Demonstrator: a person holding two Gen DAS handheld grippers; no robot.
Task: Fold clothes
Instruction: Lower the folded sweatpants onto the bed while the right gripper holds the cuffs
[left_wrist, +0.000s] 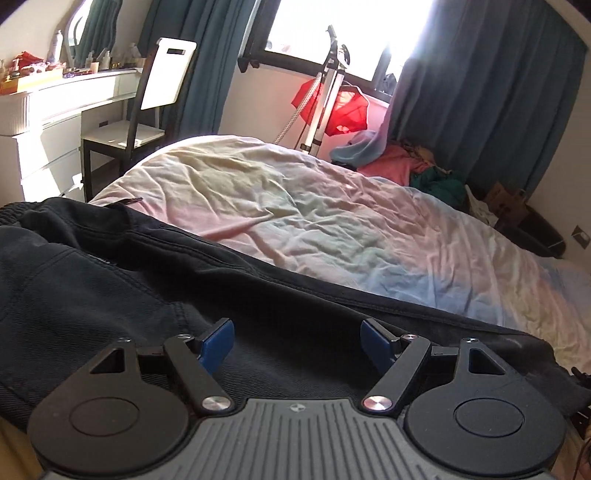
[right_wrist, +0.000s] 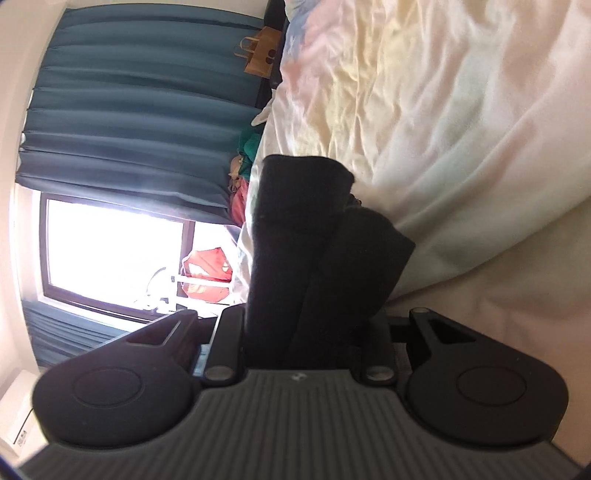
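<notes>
Dark black trousers (left_wrist: 155, 280) lie spread across the near part of the bed, waistband at the far left. My left gripper (left_wrist: 297, 341) hovers just over the fabric with its blue-padded jaws wide apart and nothing between them. In the right wrist view, which is rolled on its side, my right gripper (right_wrist: 301, 343) is shut on the trouser legs (right_wrist: 317, 240). The dark legs stick out past the jaws against the pale sheet. Its fingertips are hidden by the cloth.
The bed sheet (left_wrist: 295, 206) is pale pastel and wrinkled. A pile of clothes (left_wrist: 410, 166) lies at the bed's far side near the teal curtains (left_wrist: 487, 92). A garment steamer stand (left_wrist: 325, 99), a chair (left_wrist: 147, 110) and a white dresser (left_wrist: 55, 110) stand beyond the bed.
</notes>
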